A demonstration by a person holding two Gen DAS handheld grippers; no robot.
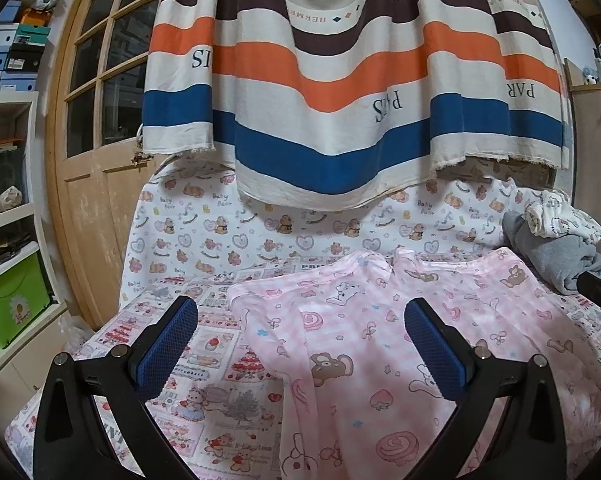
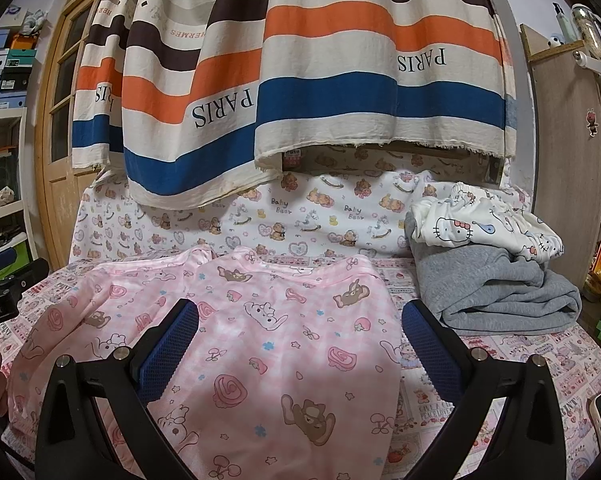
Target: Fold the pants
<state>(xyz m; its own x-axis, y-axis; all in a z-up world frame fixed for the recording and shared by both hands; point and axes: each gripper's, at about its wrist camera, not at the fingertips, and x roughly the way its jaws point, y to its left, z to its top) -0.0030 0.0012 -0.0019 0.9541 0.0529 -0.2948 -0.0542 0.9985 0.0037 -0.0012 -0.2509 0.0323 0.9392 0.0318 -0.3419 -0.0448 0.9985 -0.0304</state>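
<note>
Pink printed pants [image 2: 268,340] are lying spread flat on the patterned bedsheet [image 1: 204,400], ready for folding. You are holding both grippers spread and empty above them: left gripper [image 1: 300,344] at the 9 o'clock leg, right gripper [image 2: 300,344] toward 3 o'clock.

- The left wrist view looks forward between the spread fingers of the left gripper [image 1: 300,332], low over the bed and close to the near left part of the pink pants [image 1: 380,360].
- It faces the striped curtain [image 1: 340,100] and takes in the wooden door [image 1: 96,200] on its left.
- The right wrist view sits equally low and close, between the open fingers of the right gripper [image 2: 300,332], probably a little further right, as the grey folded garment [image 2: 492,292] shows fully.
- Both views share the pants, curtain and printed sheet [image 2: 320,216].
- Each glimpses the other gripper at its frame edge.
</note>
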